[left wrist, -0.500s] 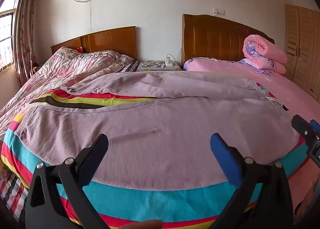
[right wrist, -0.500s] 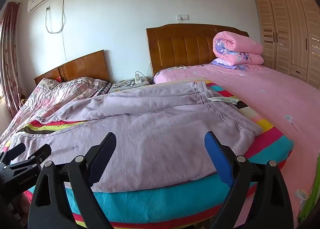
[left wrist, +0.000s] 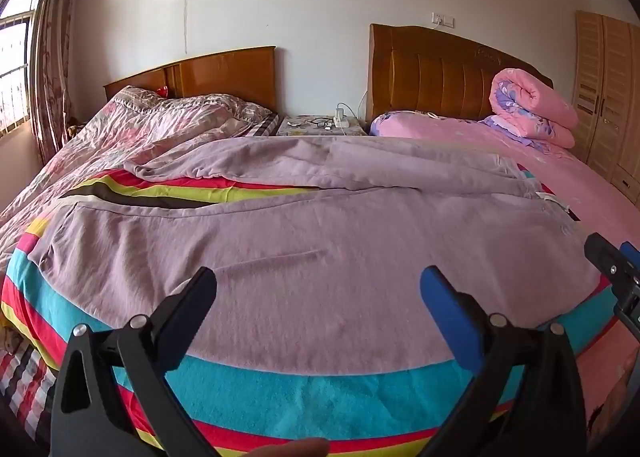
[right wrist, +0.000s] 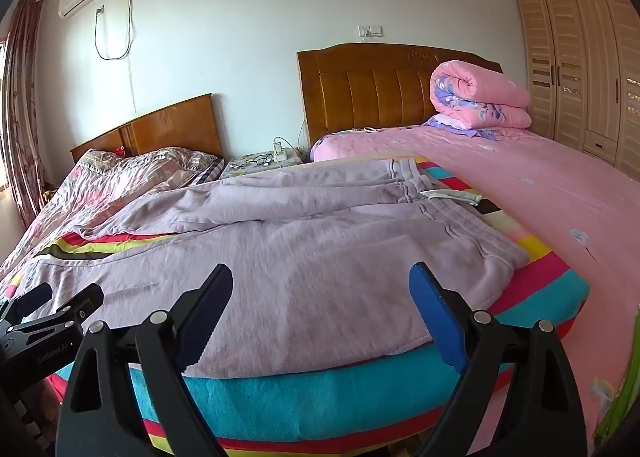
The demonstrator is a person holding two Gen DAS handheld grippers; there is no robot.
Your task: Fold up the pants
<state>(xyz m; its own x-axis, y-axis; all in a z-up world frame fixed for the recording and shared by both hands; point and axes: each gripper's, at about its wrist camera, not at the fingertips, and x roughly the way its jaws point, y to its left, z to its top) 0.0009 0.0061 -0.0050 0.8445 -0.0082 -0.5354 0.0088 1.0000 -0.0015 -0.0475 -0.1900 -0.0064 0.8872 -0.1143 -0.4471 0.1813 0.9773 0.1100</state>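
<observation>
Pants, pale purple, lie spread flat across a striped blanket on the near end of the bed; waistband to the right, both legs running left, far leg rumpled and angled away from the near one so blanket stripes show between them. A white drawstring end rests at the waistband, seen in the right wrist view. Left gripper hovers above the near leg, jaws wide apart, nothing between them, no contact with the cloth. Right gripper hovers over the hip area near the front edge of the pants, jaws also spread wide and empty. Each gripper shows at the edge of the other's view, side by side. A fingertip shows at the bottom edge of the left wrist view. Beyond: pink sheet with a rolled pink quilt against a wooden headboard, a second bed to the left, a nightstand between them, wardrobe at right
</observation>
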